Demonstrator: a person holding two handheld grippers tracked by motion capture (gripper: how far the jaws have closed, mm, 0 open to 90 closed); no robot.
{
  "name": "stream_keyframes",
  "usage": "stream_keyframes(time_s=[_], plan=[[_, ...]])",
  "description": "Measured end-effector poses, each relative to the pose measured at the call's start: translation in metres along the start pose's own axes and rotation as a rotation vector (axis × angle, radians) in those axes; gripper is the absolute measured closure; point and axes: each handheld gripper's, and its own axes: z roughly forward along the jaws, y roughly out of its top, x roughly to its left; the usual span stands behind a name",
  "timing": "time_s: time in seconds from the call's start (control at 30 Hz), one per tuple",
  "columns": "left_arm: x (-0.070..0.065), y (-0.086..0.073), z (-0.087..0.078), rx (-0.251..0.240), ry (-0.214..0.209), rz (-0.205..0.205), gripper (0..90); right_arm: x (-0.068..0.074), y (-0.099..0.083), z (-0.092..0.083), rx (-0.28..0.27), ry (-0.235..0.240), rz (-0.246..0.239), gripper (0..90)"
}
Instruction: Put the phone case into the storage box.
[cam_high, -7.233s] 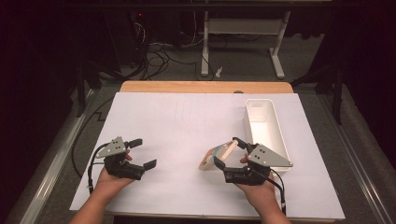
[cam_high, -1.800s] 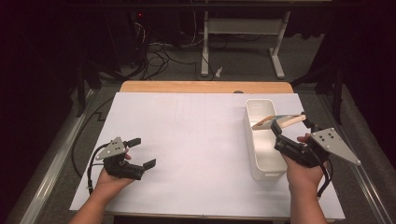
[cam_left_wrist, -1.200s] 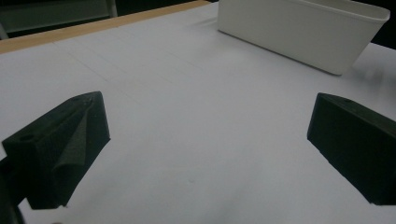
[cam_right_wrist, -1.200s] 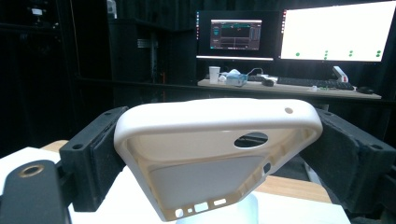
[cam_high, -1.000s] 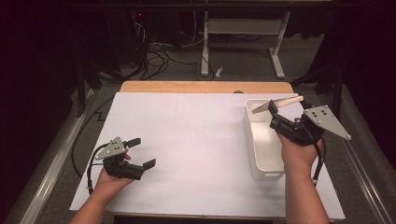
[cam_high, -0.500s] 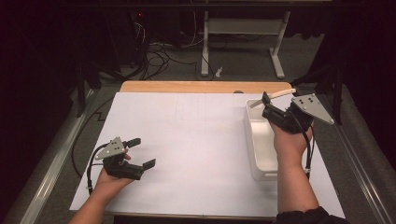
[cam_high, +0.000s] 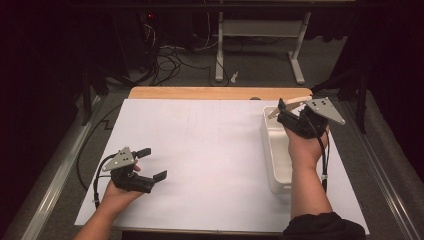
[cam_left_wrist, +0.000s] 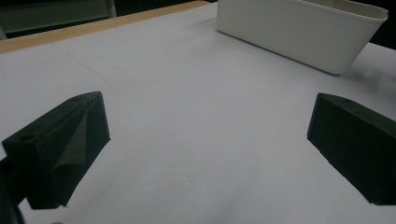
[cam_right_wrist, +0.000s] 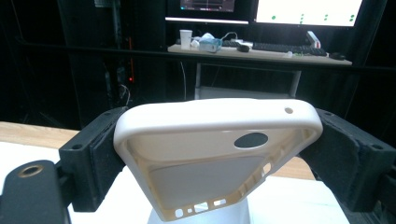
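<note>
While held: phone case clamped by its long edges between right gripper fingers, above the far end of the white bin
Left gripper: fingers spread wide, nothing between them, resting on the counter
Bin: standing on counter, right side

One white rectangular bin stands on one table covered by a single white sheet. One cream phone case is present. Two handheld grippers are in use, the left gripper and the right gripper.
</note>
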Motion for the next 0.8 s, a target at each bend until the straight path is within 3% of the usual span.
stream_keyframes(time_s=[0.8], plan=[[0.001,0.001,-0.001,-0.005,-0.001,-0.008,0.4,0.004,-0.019,0.028,0.116,-0.050,0.025,12.4]])
